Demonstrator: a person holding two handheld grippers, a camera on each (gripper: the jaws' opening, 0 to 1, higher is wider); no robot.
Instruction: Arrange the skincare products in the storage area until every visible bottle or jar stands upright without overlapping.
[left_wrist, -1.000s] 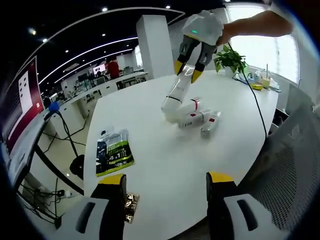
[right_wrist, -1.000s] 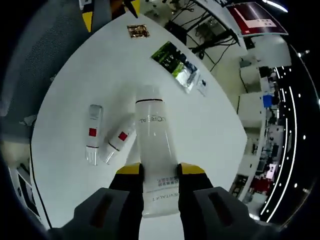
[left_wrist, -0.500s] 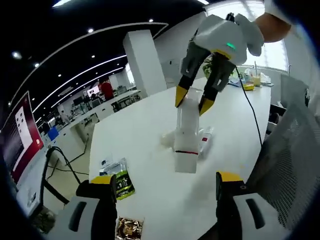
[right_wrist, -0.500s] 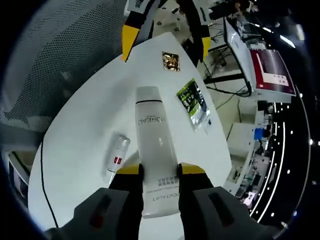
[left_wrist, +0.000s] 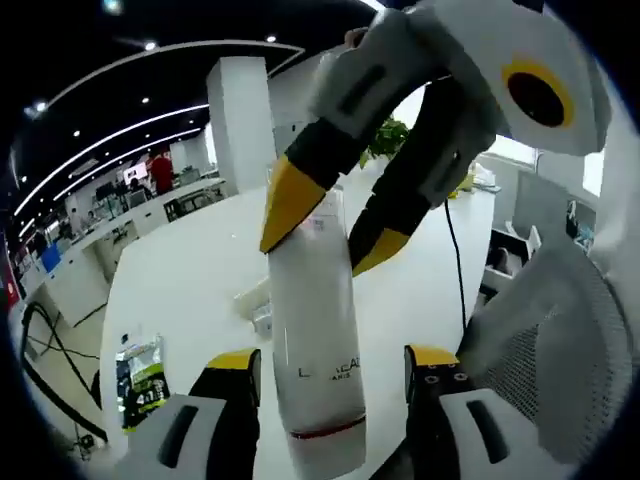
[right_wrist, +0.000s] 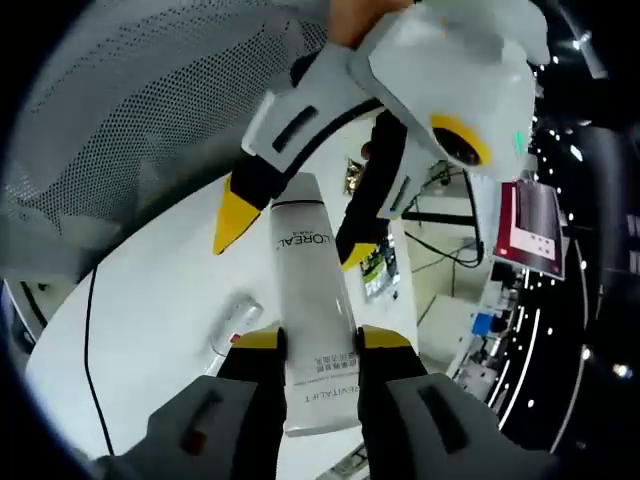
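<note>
The tall white plastic tube with grey lettering (left_wrist: 318, 340) hangs above the white round desk (left_wrist: 190, 270) in the left gripper view. Its cap end lies between the jaws of the left claw (left_wrist: 330, 362), which look spread; contact I cannot tell. The right claw (left_wrist: 325, 230) clamps its other end.

In the right gripper view, the right claw (right_wrist: 320, 342) grips this tube (right_wrist: 312, 300), and the left claw (right_wrist: 295, 235) sits open around its far end. A small white bottle with a red mark (right_wrist: 236, 322) lies on the desk (right_wrist: 150, 290) beside the tube. It seems a handover; next the left claw should close before the right releases.
</note>
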